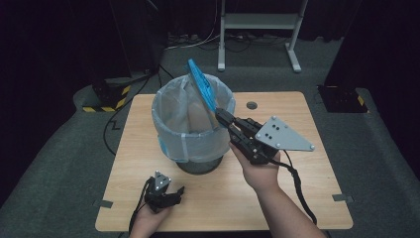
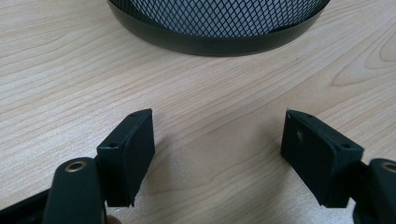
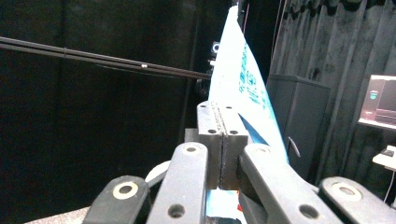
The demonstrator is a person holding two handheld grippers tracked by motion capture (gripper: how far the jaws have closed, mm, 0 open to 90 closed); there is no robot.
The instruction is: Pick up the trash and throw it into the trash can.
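Right gripper clamping blue packet

Pale wood table with rounded corners, a small round grommet near its far edge. Set on grey carpet, tape marks just off the near corners. Beyond the far edge, a white stand on two long feet, cables heaped at its base. Black-and-yellow striped bases off the far left corner and another off the far right. Black curtains all round, dim surroundings, light falling on the tabletop. In the right gripper view, a dark cabinet, a lit screen at the right edge, a thin black bar across the darkness.
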